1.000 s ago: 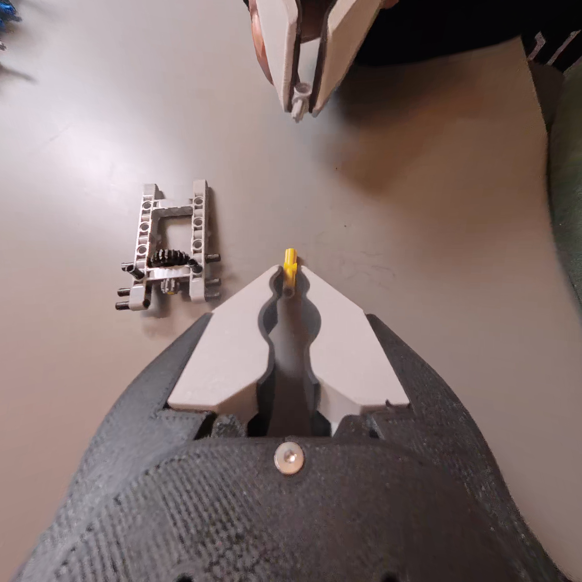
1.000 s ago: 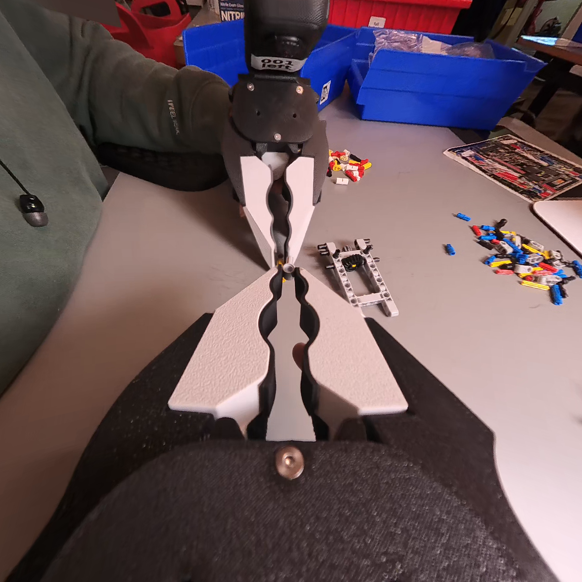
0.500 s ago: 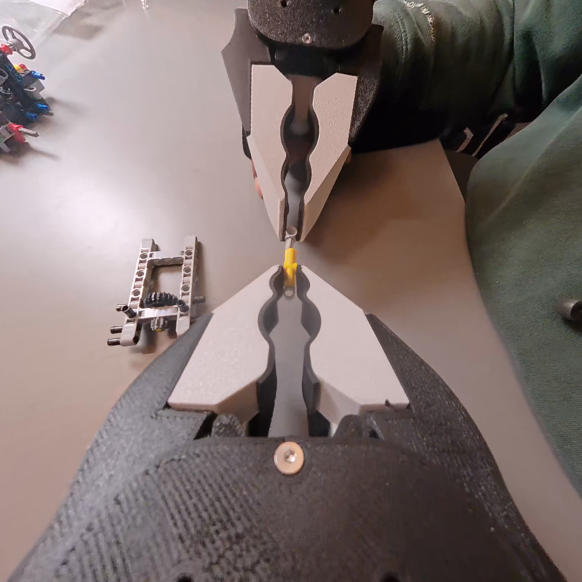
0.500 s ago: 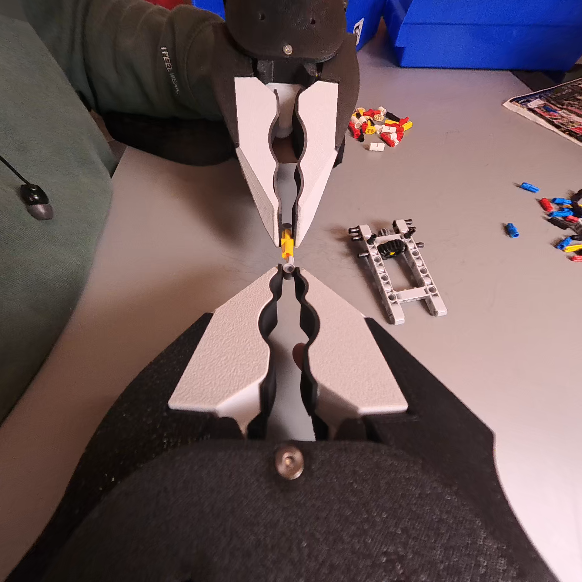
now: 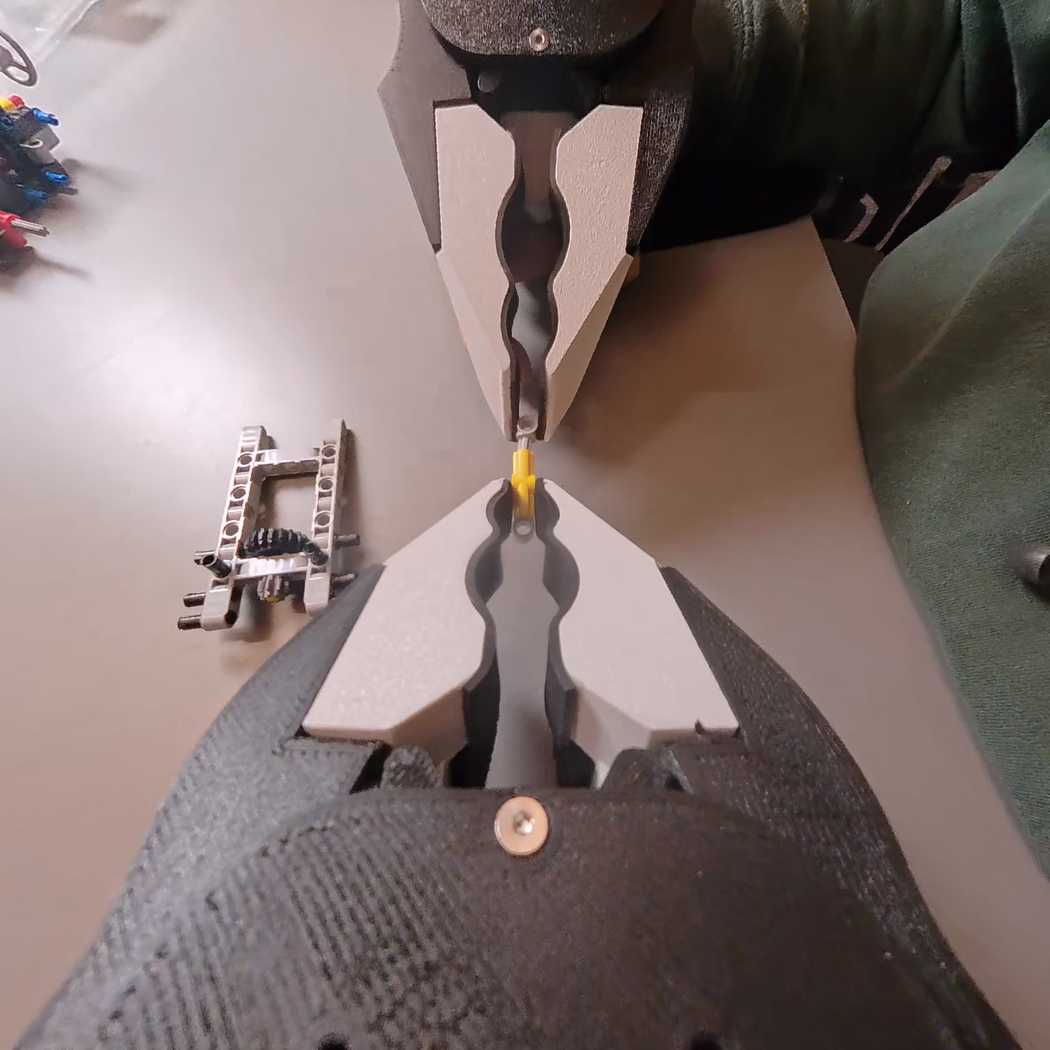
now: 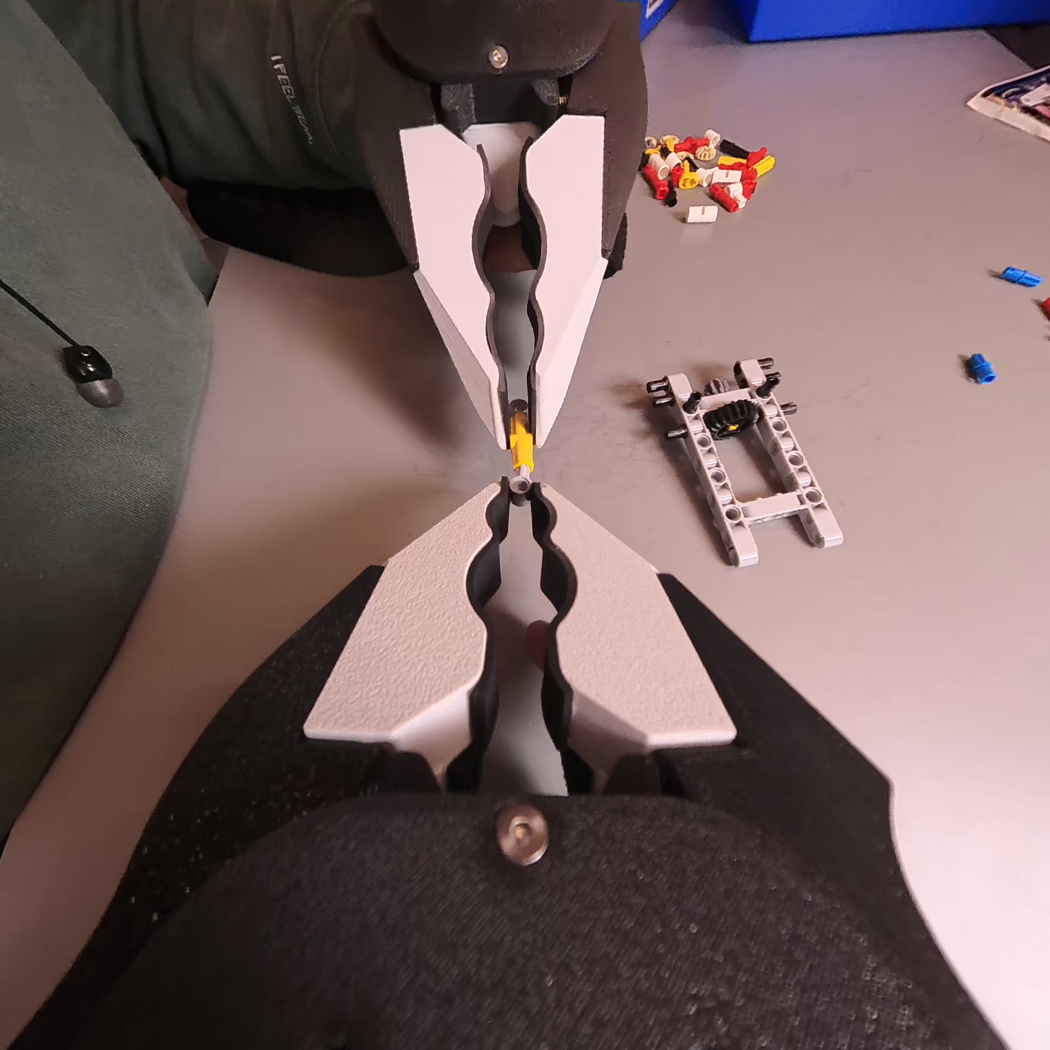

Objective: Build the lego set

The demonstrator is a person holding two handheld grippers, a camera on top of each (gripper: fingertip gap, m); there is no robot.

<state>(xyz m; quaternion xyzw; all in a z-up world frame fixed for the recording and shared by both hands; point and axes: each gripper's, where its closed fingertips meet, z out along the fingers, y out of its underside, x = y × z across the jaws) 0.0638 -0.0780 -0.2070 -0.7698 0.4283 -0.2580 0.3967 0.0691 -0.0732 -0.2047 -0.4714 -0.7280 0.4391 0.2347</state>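
My left gripper [image 5: 523,495] is shut on a small yellow connector [image 5: 521,474] that sticks out of its tips. My right gripper [image 6: 520,490] is shut on a thin light-grey pin [image 6: 520,484]. The two grippers face each other tip to tip above the table. The grey pin [image 5: 525,436] meets the end of the yellow connector [image 6: 520,440] in line with it; I cannot tell how deep it sits. The right gripper [image 5: 525,432] shows in the left wrist view, the left gripper [image 6: 520,440] in the right wrist view. A grey beam frame with a black gear [image 5: 278,523] [image 6: 744,460] lies flat beside them.
A pile of red, yellow and white pieces [image 6: 704,170] lies behind the frame. Loose blue pins [image 6: 980,368] and a booklet [image 6: 1017,102] lie at the right. More pieces [image 5: 23,153] lie at the far left. A person's green sleeve [image 6: 85,398] borders the table edge.
The two grippers have come together tip to tip. The grey pin, apart from the yellow connector a second ago, now meets its end. The frame has not moved.
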